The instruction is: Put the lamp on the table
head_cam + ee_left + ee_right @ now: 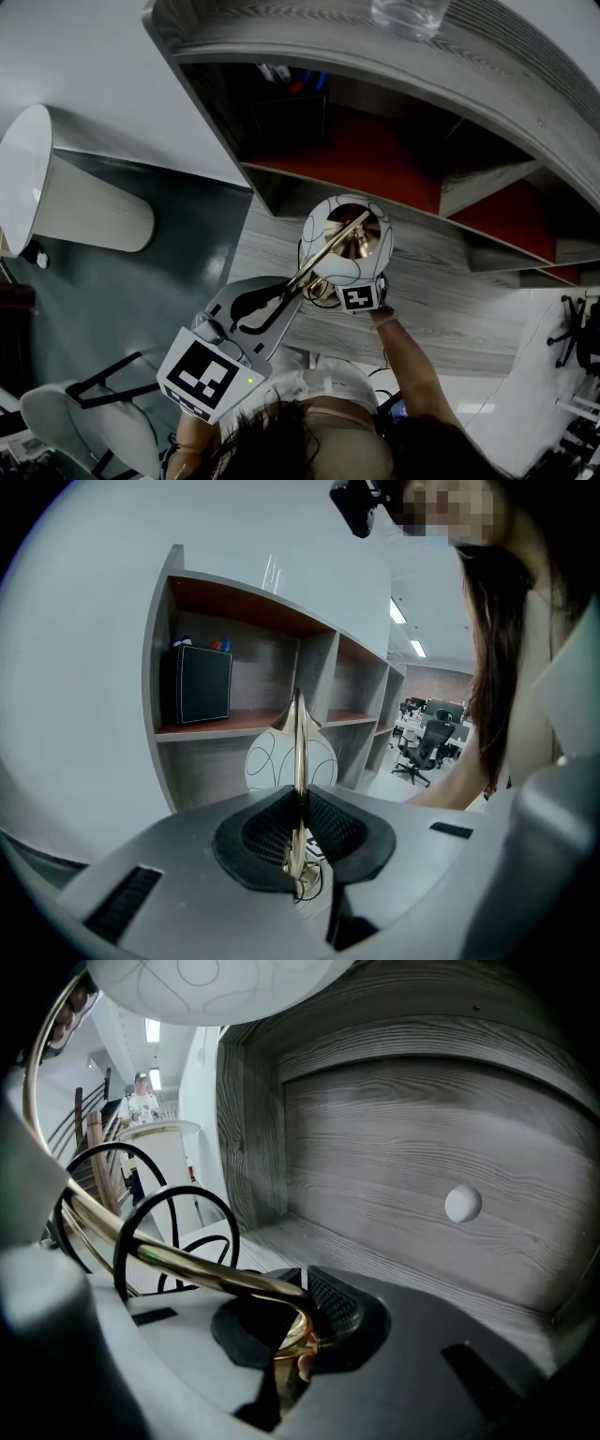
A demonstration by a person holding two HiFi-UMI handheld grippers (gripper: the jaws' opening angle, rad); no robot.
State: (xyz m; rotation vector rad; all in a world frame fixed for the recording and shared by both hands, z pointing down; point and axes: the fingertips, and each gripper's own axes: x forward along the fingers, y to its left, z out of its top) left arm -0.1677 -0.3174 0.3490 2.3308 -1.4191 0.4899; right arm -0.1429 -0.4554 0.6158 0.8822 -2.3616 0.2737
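1. Grey wood-grain shelving with red-brown shelf boards [281, 42] is filling the upper half of the head view. Its closed lower front, which carries a small white knob [462, 1203], is running behind the work.
2. Both tongs are holding the white globe lamp with black line pattern and curved brass stem [339, 246]. It is sitting tilted at the centre of the head view, in front of that lower front.
3. The left tongs [300, 824] are clenching the straight part of the stem below the globe. The right tongs [305, 1321] are clamping its lower bend, with black loops [187, 1190], likely the cable, just beside.
4. As I judge it, the lamp is in hand but the placing is not yet done. The round white-topped desk on a pale wooden pedestal [21, 159], at the left edge of the head view, is looking like the target. It is standing well apart from the lamp.
5. Carrying across, setting down upright and releasing are remaining. Whether the lamp's foot is touching anything is not showing.
6. A square black box [202, 683] is occupying the upper-left shelf compartment, with red and blue items [217, 645] poking up behind it. A clear vessel [408, 17] is standing on the shelving top; its contents are too unclear to tell.
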